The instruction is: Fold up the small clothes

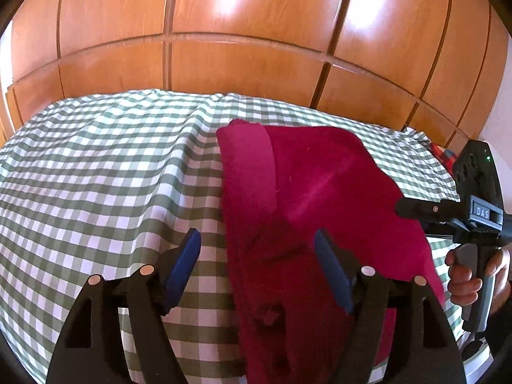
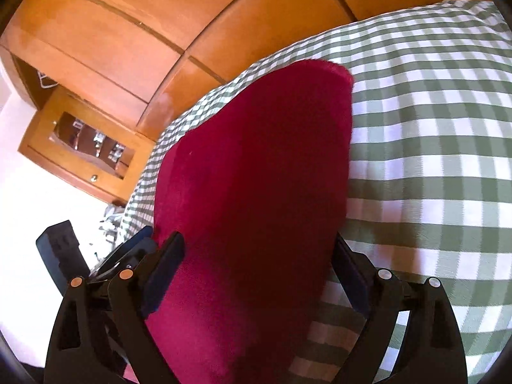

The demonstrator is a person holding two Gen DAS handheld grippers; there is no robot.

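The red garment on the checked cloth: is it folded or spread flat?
Partly folded. The red garment has a flap turned over along its left edge, and its near part is bunched, not flat, on the checked cloth.

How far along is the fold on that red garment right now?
Done: the dark red fleece garment lies on the green-and-white checked cloth, with one strip turned over at its far left. In hand: nothing; the left gripper and right gripper are both open over it. Left: grasping an edge and completing the folds.
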